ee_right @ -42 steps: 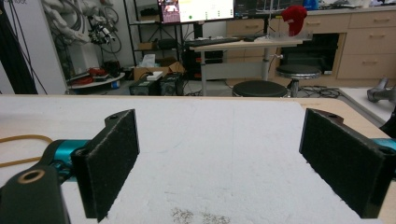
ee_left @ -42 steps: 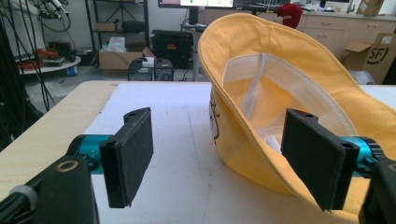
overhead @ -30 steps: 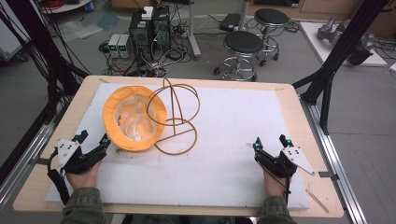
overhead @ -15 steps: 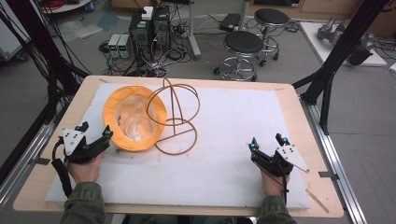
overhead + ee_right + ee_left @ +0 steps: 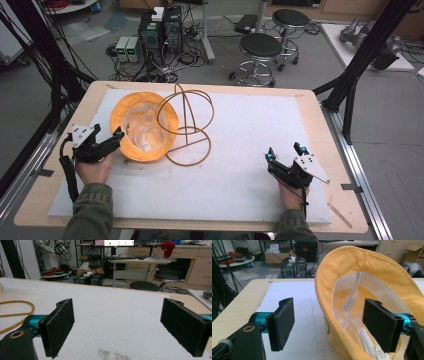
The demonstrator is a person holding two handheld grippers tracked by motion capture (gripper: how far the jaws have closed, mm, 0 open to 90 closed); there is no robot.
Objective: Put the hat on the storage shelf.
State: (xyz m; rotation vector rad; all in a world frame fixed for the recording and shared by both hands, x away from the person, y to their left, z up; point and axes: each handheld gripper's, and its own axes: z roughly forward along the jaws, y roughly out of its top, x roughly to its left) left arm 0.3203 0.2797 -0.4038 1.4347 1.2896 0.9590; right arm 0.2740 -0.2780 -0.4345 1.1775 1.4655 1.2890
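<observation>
A yellow bucket hat [image 5: 142, 127] lies upside down on the left part of the white mat, its pale lining up. A golden wire hat stand [image 5: 185, 120], a ring base with domed loops, stands just right of it and overlaps the brim. My left gripper [image 5: 107, 134] is open at the hat's near-left edge. In the left gripper view the hat [image 5: 367, 277] has its brim between the jaws of the left gripper [image 5: 329, 315], the right jaw inside the crown and the left one outside. My right gripper [image 5: 283, 150] is open over bare mat at the near right, holding nothing.
The white mat [image 5: 250, 125] covers most of the wooden table [image 5: 320, 115]. Part of the stand's ring [image 5: 15, 302] shows left of the right gripper [image 5: 117, 315]. Beyond the far edge are stools [image 5: 260, 47] and computers [image 5: 160, 27] on the floor.
My left gripper has moved forward and right up to the hat, so its open jaws now straddle the brim. The right gripper has barely shifted. Hat and stand are unmoved.
</observation>
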